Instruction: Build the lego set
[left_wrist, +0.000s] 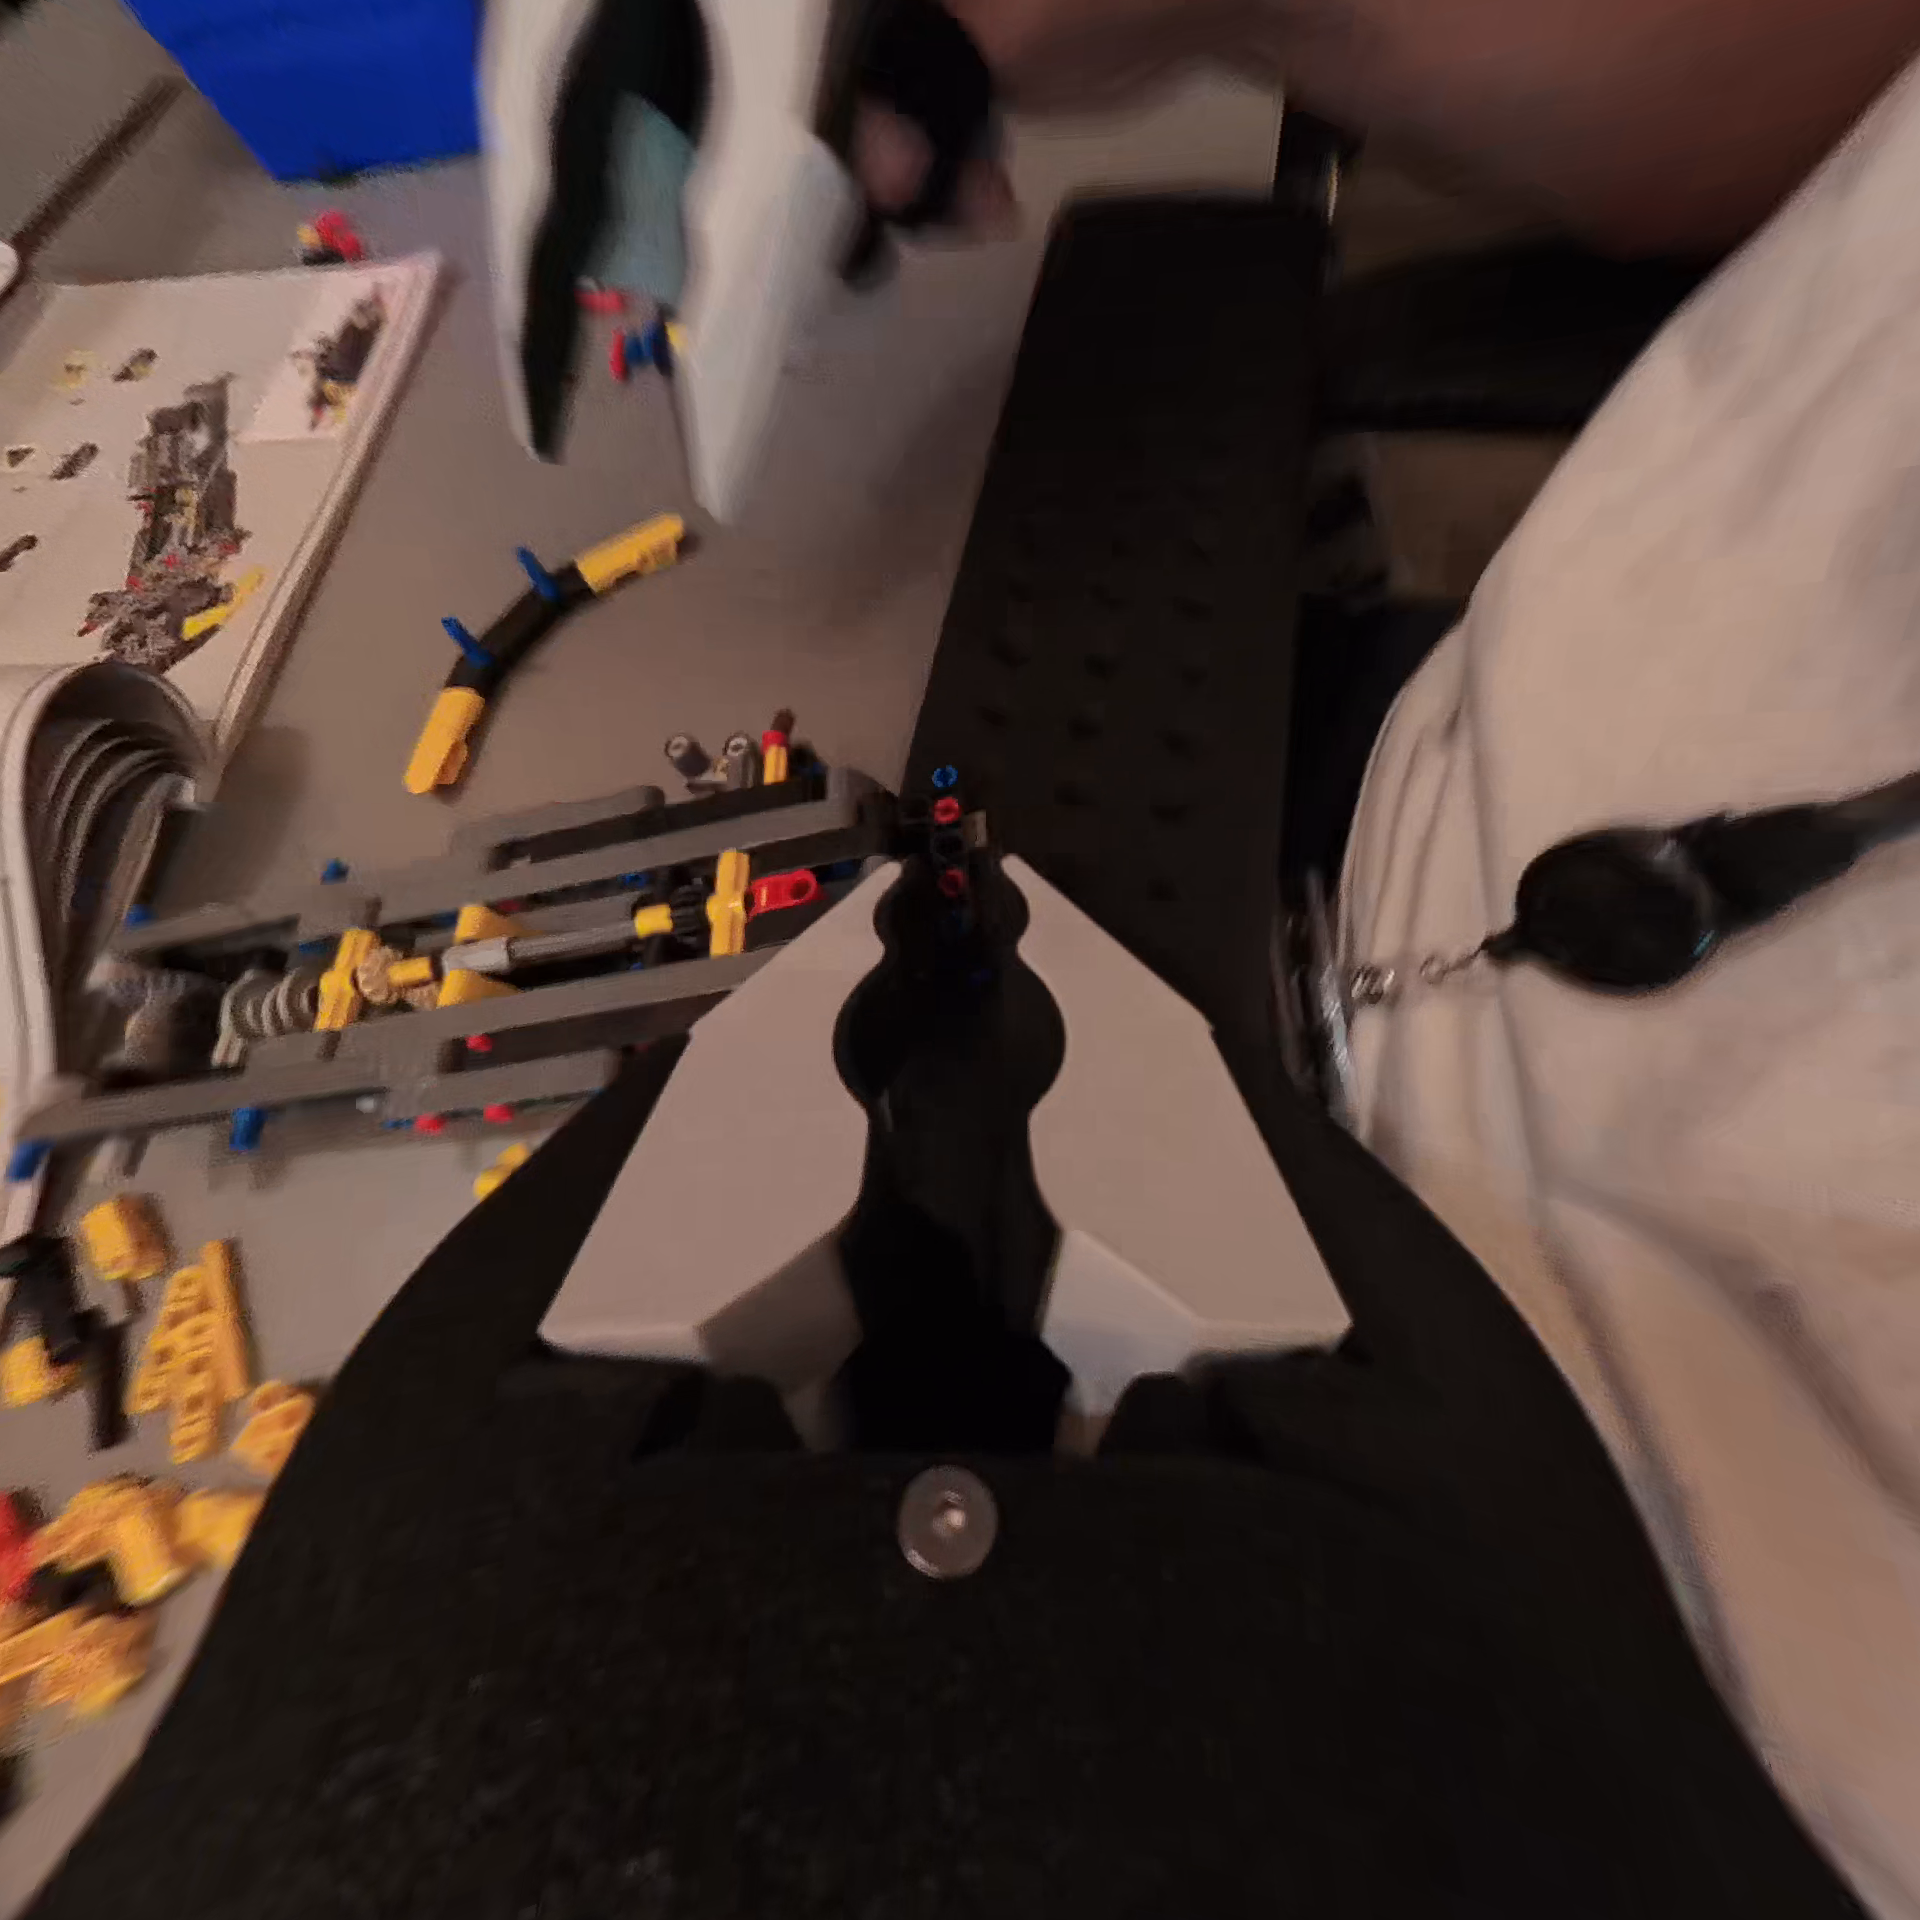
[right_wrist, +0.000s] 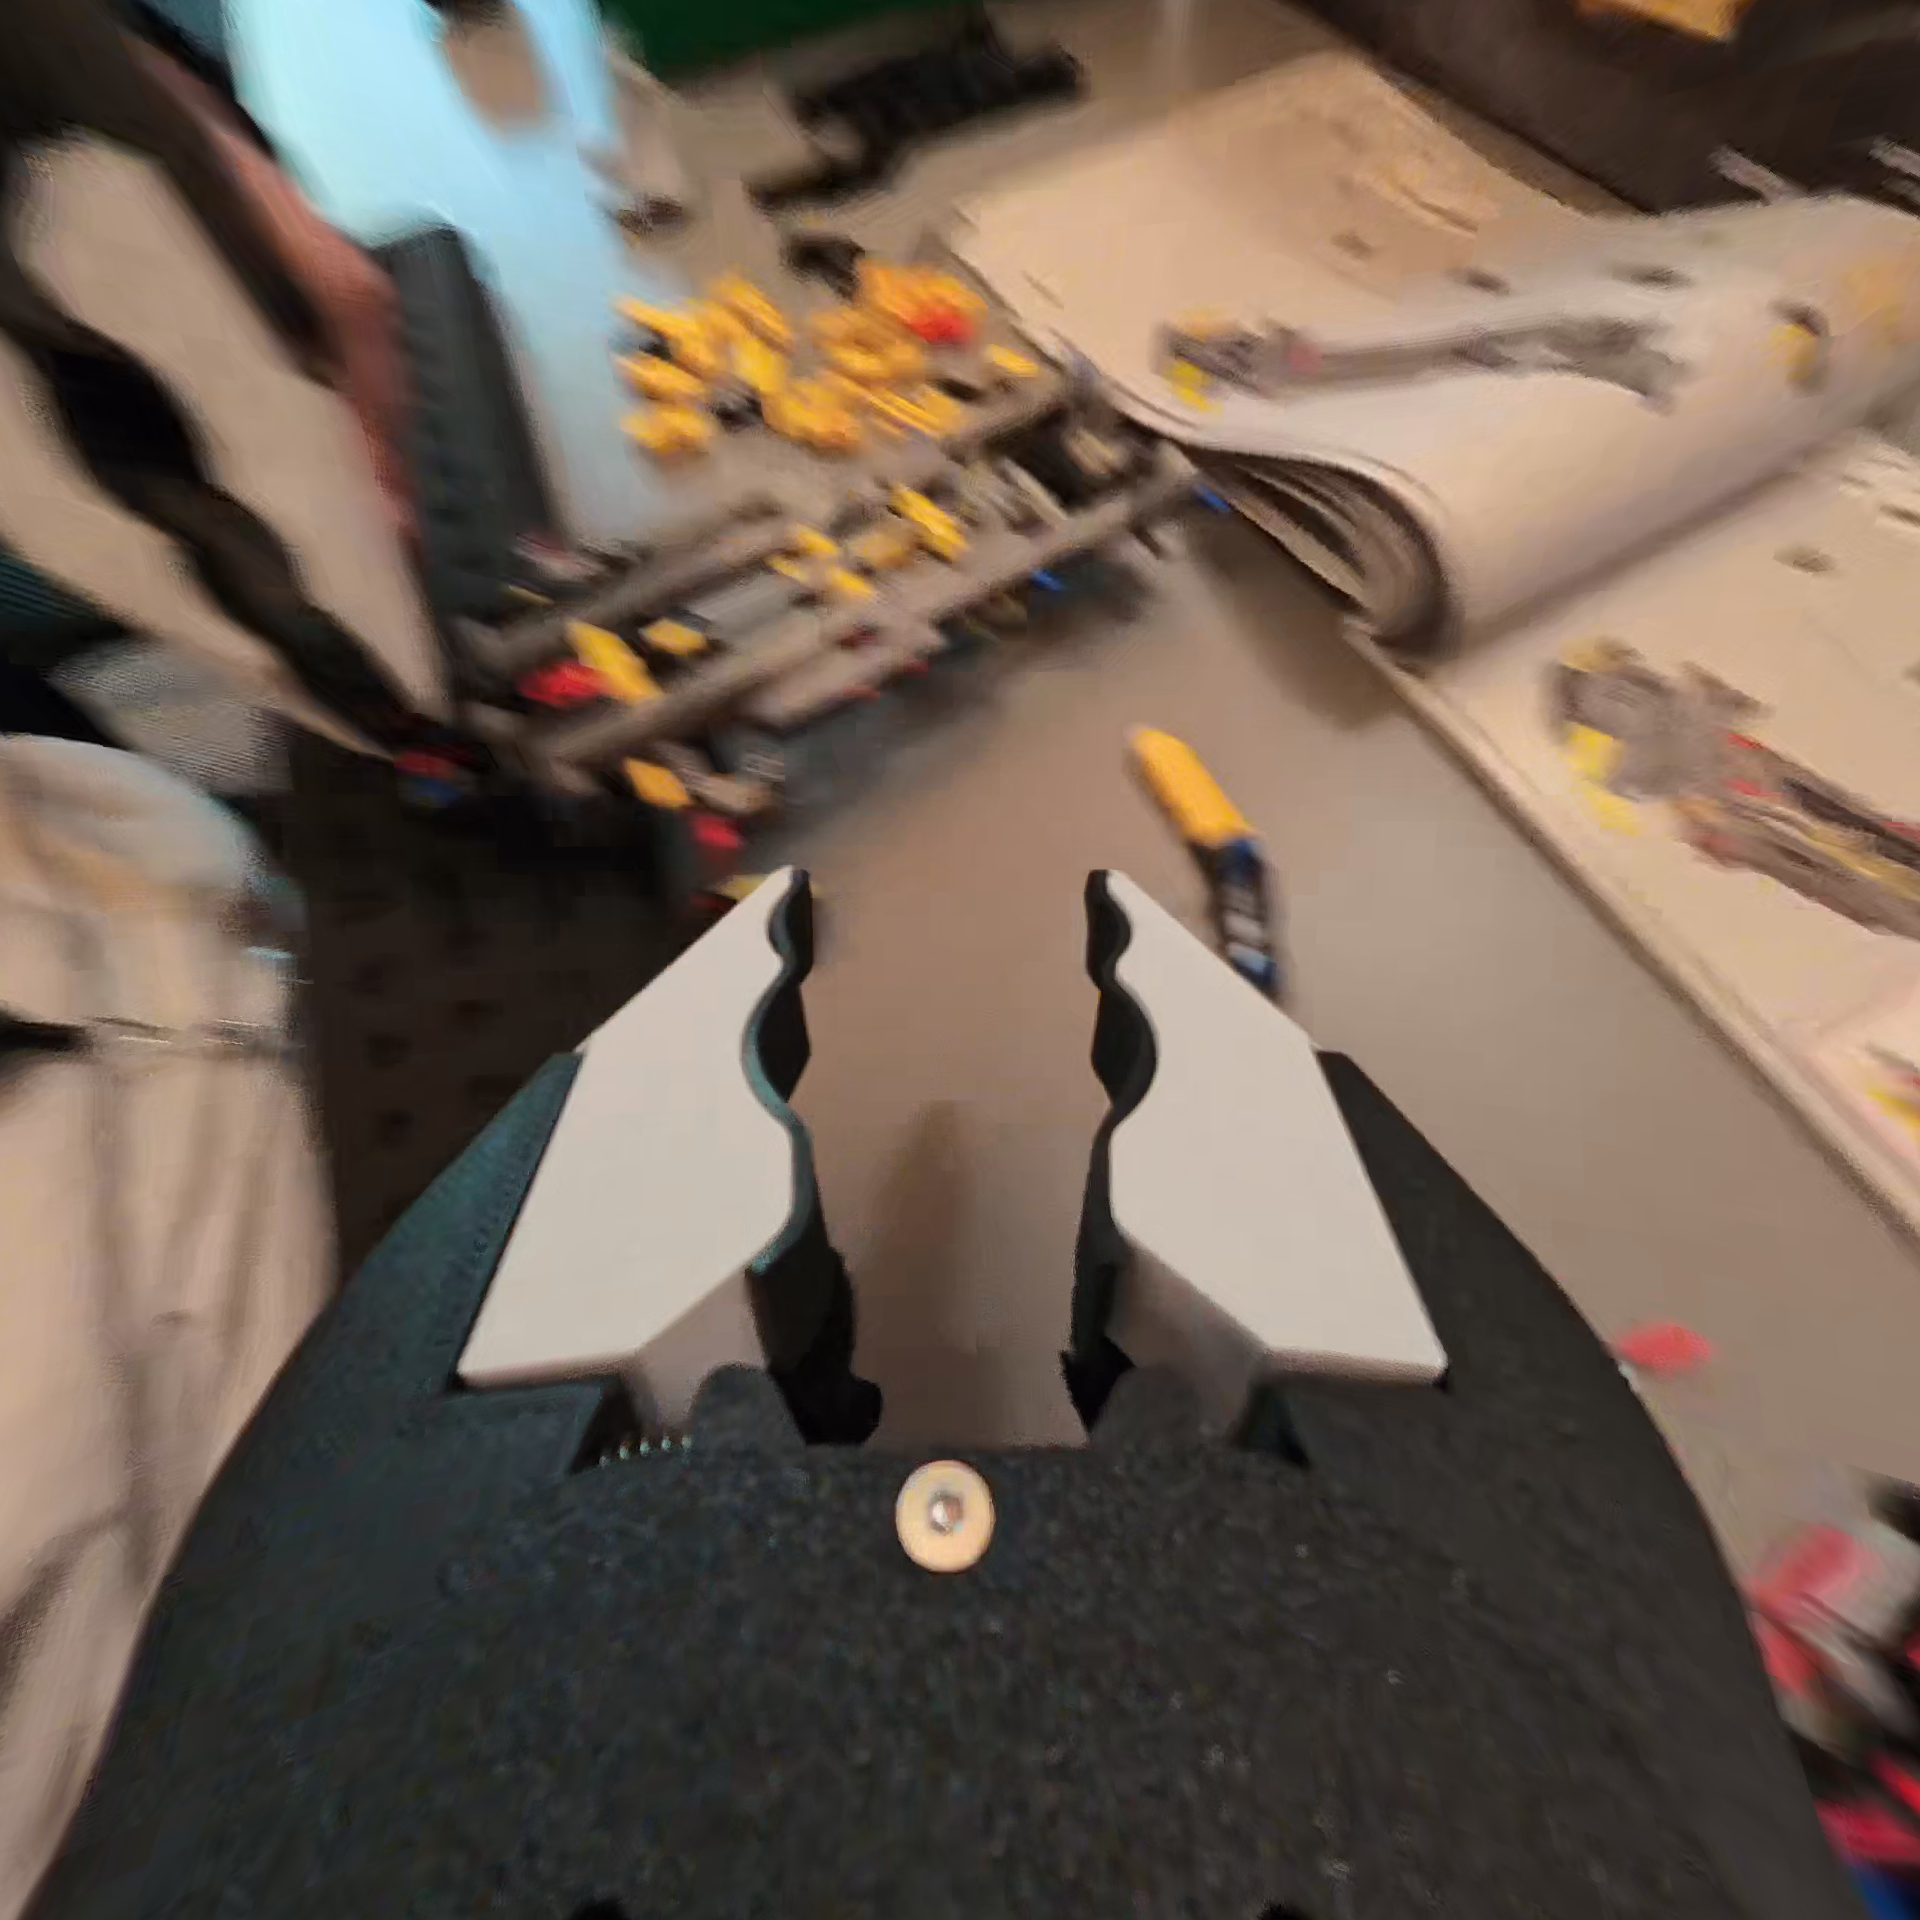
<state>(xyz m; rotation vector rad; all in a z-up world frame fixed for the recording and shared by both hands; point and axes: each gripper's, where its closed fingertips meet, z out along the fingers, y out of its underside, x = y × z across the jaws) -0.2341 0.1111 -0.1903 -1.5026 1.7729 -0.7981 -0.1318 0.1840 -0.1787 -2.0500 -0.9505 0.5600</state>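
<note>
In the left wrist view, loose yellow pieces (left_wrist: 156, 1382) lie at the far left, below the open manual (left_wrist: 208, 447). The grey frame (left_wrist: 436, 956) stretches rightward on the table (left_wrist: 810, 623), its black end pinched in the left gripper (left_wrist: 948, 852). A curved black-and-yellow piece (left_wrist: 530, 644) lies beyond. The right gripper (left_wrist: 665, 281) hangs blurred above, its fingers wide apart and empty in its own view (right_wrist: 945, 904). A black strip (left_wrist: 1132, 582) and the person's shirt (left_wrist: 1662, 1195) fill the right.
</note>
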